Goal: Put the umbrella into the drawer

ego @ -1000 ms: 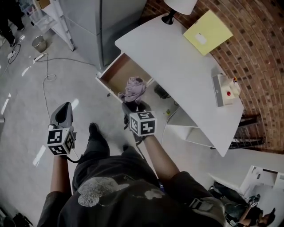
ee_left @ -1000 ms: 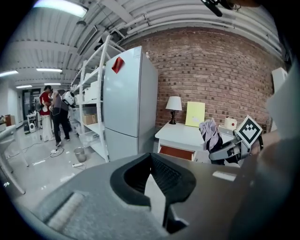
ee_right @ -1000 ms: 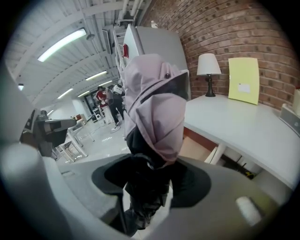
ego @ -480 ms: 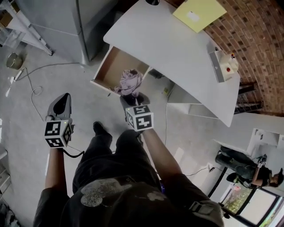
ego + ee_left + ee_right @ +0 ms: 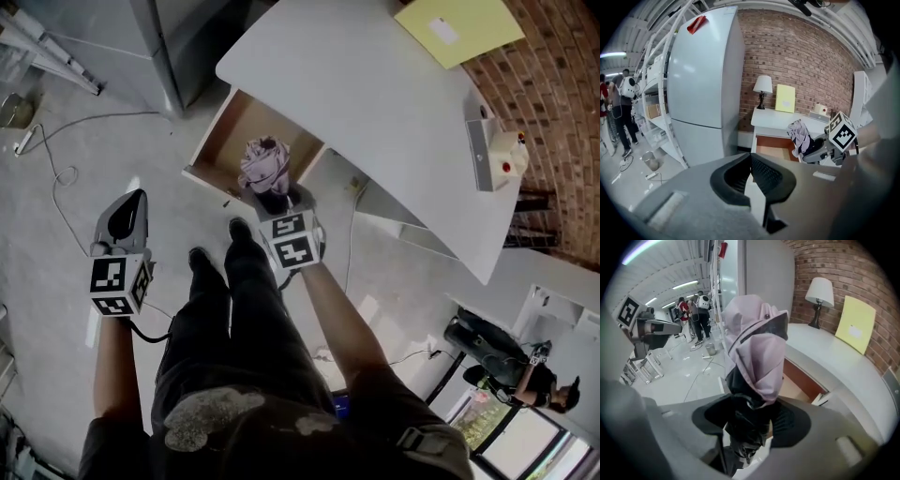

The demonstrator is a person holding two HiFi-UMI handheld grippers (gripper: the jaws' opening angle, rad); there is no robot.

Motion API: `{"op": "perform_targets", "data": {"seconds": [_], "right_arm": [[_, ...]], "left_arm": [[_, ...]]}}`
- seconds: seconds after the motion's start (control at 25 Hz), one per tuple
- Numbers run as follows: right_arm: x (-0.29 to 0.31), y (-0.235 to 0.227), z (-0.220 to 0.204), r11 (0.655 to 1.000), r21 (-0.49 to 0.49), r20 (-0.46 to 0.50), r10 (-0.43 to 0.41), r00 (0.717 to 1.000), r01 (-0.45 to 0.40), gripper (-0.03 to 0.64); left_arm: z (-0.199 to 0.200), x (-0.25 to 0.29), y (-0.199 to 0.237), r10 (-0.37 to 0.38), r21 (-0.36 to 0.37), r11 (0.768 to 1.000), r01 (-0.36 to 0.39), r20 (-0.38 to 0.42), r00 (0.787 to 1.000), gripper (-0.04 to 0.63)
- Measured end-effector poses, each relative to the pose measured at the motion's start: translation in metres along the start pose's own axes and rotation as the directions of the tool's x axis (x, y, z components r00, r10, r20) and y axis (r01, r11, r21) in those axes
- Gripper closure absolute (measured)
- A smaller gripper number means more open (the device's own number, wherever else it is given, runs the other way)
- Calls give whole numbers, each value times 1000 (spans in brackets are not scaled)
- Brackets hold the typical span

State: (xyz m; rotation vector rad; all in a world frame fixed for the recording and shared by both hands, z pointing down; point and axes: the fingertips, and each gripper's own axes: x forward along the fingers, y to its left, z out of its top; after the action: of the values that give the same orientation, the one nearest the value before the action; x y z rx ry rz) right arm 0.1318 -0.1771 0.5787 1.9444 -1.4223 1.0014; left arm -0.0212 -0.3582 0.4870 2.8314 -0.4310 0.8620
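Observation:
A folded lilac umbrella (image 5: 262, 164) with a black handle stands up from my right gripper (image 5: 279, 199), which is shut on the handle. It hangs just over the front edge of the open wooden drawer (image 5: 225, 141) under the white desk (image 5: 375, 103). In the right gripper view the umbrella (image 5: 757, 348) fills the middle, clamped low in my right gripper (image 5: 750, 420), with the drawer (image 5: 801, 380) behind it. My left gripper (image 5: 134, 202) is shut and empty over the floor, left of the drawer. In the left gripper view my left gripper (image 5: 751, 157) points towards the umbrella (image 5: 800, 136).
A grey fridge (image 5: 703, 84) stands left of the desk. On the desk are a lamp (image 5: 762, 89), a yellow folder (image 5: 459, 28) and a white box (image 5: 497, 155). A cable (image 5: 56, 169) lies on the floor. People (image 5: 696, 310) stand far back.
The right gripper has carried the umbrella down and closer to the drawer's front edge. The left gripper has sunk and stayed out to the left. The person has stepped towards the desk.

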Motion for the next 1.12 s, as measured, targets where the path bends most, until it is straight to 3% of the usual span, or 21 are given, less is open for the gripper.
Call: {"op": "perform_targets", "data": {"seconds": [0.48,0.8,1.12], "right_arm": [[116,-18,-13,995,-57,-106,76,991,-82,371],[174,-25,-38,992,-95,-189,59,980,-78,371],[208,-35,-49,997,-44,-223,45,974,-56,371]], "left_arm": [[-49,40,25,132,-86,987,-137,-64,989,586],[-80,56,24,137,-131,980,-149,-96,986,584],[-99,65,25,142,-137,978,-155,-100,985,586]]}}
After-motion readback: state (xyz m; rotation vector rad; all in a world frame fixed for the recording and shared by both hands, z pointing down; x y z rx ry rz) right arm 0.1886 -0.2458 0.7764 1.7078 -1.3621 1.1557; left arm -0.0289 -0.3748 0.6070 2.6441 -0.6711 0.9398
